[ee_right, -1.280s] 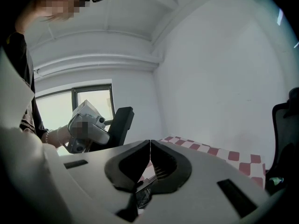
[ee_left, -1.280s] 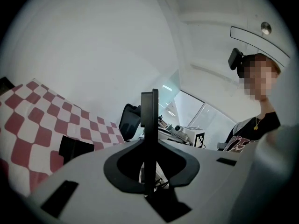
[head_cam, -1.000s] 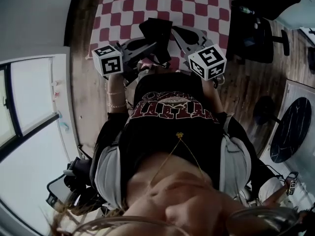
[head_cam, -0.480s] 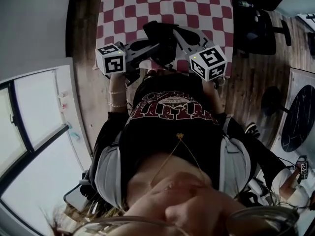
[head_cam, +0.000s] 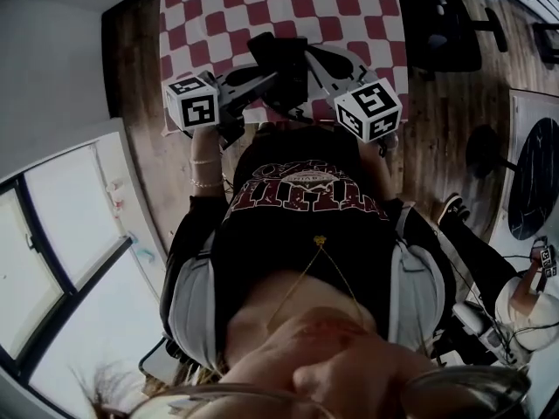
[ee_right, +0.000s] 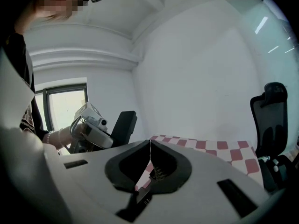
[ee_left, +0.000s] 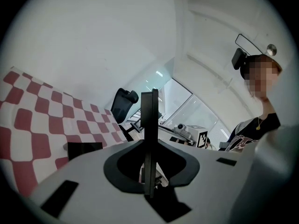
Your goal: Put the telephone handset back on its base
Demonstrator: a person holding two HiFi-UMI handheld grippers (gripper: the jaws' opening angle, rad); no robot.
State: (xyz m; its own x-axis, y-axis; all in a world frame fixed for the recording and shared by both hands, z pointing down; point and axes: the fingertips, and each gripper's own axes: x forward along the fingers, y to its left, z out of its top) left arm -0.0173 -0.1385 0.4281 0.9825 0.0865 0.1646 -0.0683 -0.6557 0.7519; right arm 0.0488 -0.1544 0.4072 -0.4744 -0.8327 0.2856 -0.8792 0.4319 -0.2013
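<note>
Scarcely shifting since a second ago, two grey grippers are hovering at twelve o'clock in the head view over one red-and-white checked tablecloth (head_cam: 349,16): left gripper (head_cam: 272,59), right gripper (head_cam: 307,64). Left gripper view: jaws are meeting, empty. Right gripper view: likewise. Telephone handset's place: cannot tell.

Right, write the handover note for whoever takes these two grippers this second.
Left gripper: jaws together, nothing between them.
Right gripper: jaws together, empty too.
Both are held over the near edge of the red-and-white checked tablecloth.
Telephone handset and base: neither shows in any view.
Done: nothing that can be seen.
Left: find the handset, pick it up, set it on its base.
</note>
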